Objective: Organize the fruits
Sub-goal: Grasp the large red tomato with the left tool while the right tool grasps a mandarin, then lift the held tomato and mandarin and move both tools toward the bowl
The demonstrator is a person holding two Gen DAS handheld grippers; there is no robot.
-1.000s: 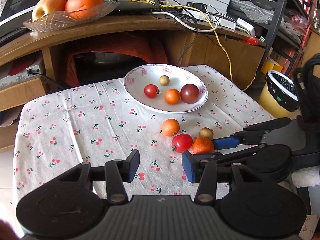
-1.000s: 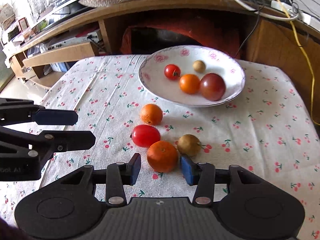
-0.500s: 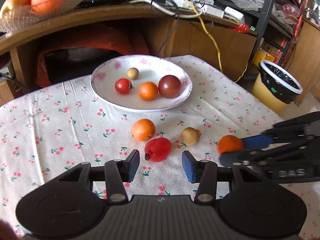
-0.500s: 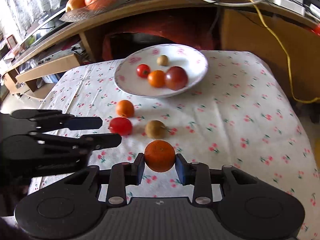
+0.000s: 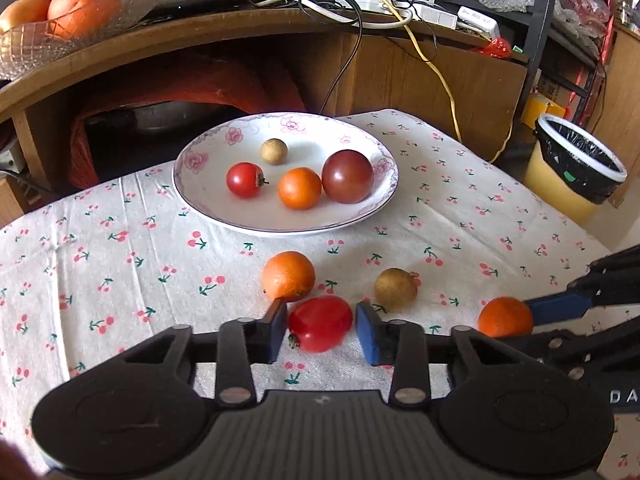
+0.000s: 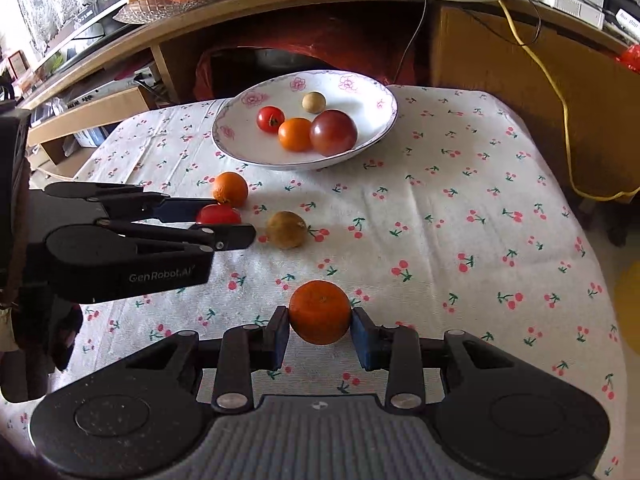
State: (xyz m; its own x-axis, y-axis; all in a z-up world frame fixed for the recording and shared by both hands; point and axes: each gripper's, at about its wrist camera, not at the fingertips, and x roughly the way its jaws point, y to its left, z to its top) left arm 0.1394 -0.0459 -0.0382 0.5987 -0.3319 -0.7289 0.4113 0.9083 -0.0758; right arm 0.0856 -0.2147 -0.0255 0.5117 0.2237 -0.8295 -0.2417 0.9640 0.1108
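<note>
A white floral plate (image 5: 208, 204) (image 6: 376, 136) holds a red tomato, an orange fruit, a dark tomato and a small tan fruit. On the cloth lie an orange fruit (image 5: 288, 276) (image 6: 230, 189), a red tomato (image 5: 320, 323) (image 6: 218, 214) and a tan fruit (image 5: 396, 289) (image 6: 286, 229). My left gripper (image 5: 322, 330) (image 6: 236, 220) is open with the red tomato between its fingers. My right gripper (image 6: 320, 330) is shut on an orange tangerine (image 6: 319, 312) (image 5: 505, 317), held above the cloth.
The table wears a cherry-print cloth (image 5: 100, 264). A wooden desk (image 5: 240, 40) behind carries a glass bowl of oranges (image 5: 60, 20) and cables. A yellow bin (image 5: 572, 172) stands at the right.
My left gripper moved forward so its fingers straddle the red tomato. My right gripper, holding the tangerine, lifted and drew back a little.
</note>
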